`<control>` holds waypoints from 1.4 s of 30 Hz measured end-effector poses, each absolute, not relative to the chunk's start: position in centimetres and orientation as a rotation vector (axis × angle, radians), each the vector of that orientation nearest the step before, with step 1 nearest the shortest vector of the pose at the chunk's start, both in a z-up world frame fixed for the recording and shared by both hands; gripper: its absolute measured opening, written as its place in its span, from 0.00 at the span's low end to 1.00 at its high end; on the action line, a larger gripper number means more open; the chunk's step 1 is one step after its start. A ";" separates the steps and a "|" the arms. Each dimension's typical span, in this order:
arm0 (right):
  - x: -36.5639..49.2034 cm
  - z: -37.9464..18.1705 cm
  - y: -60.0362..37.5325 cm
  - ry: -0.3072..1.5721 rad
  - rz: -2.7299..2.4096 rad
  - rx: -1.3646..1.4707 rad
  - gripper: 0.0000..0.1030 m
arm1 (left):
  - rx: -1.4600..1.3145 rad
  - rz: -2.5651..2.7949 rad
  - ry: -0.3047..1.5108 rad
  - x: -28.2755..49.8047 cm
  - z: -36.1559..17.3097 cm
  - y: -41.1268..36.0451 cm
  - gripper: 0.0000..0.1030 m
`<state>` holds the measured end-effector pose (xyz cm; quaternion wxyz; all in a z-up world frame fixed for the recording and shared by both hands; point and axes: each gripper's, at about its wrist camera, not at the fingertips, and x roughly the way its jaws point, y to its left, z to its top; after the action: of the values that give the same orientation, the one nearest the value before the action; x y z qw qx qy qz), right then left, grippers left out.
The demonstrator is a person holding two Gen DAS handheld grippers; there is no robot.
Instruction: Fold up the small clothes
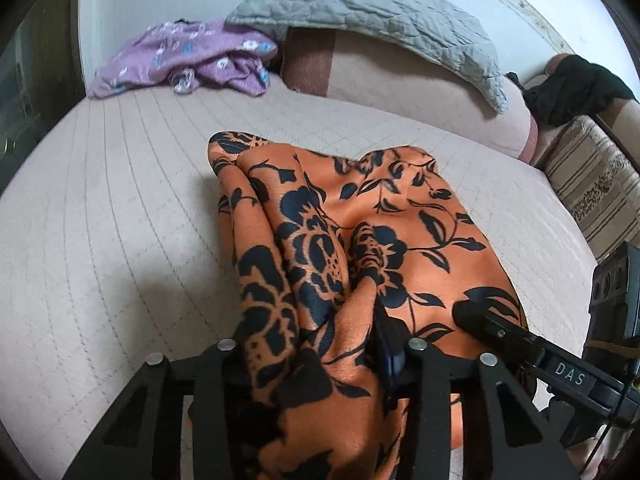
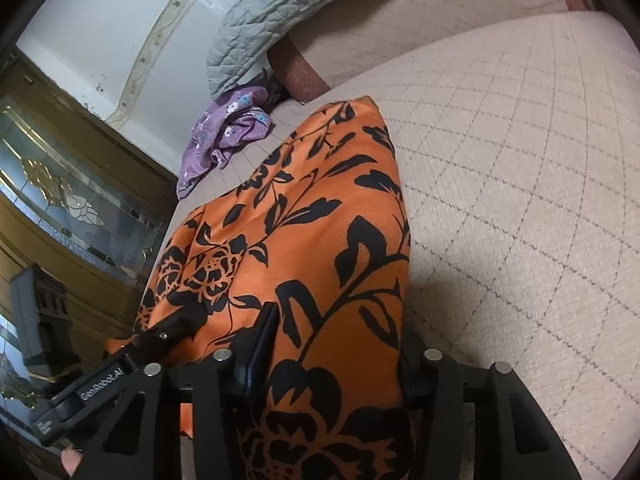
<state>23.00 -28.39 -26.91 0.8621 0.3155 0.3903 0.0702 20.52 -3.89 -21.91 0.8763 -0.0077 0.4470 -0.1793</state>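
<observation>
Over the quilted beige bed cover [image 1: 120, 208]: orange garment with black floral print [image 1: 360, 240], bunched and lifted, far end trailing onto the cover. Left gripper [image 1: 320, 354] clamped on a thick gathered fold of the cloth, fabric spilling over and between its fingers. Right gripper [image 2: 340, 356] likewise closed on the garment's edge, cloth draped across its fingers. Both grippers close together, each one's tip visible in the other's view. Farther back, a crumpled purple flowered garment [image 1: 188, 60] beside a grey quilted pillow [image 1: 372, 12].
</observation>
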 end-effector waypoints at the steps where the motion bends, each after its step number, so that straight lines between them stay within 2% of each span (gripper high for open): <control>1: 22.9 -26.7 -28.4 0.812 0.148 0.660 0.49 | -0.009 -0.375 0.925 20.3 -21.7 -4.0 0.41; 19: 19.4 -23.3 -29.2 0.722 0.164 0.637 0.46 | 0.008 -0.416 0.853 16.9 -18.7 -5.0 0.39; 34: 9.8 -22.6 -33.7 0.710 0.067 0.647 0.46 | 0.037 -0.495 0.953 9.1 -21.6 -9.3 0.39; 37: 9.3 -24.5 -34.4 0.768 0.038 0.693 0.46 | 0.072 -0.449 0.981 9.1 -22.6 -9.3 0.49; 38: 9.3 -25.0 -34.5 0.789 0.023 0.699 0.46 | 0.070 -0.433 1.005 9.3 -23.0 -9.1 0.57; 39: 9.4 -25.2 -34.7 0.810 0.015 0.708 0.48 | 0.062 -0.423 1.020 9.4 -23.1 -8.9 0.63; 42: 9.2 -25.4 -35.4 0.844 -0.004 0.769 0.55 | 0.039 -0.399 1.026 9.4 -22.6 -7.6 0.71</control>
<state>9.17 -35.39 -25.37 0.8415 0.3640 0.3993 -0.0020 9.41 -7.63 -22.61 0.8522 0.0187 0.4873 -0.1895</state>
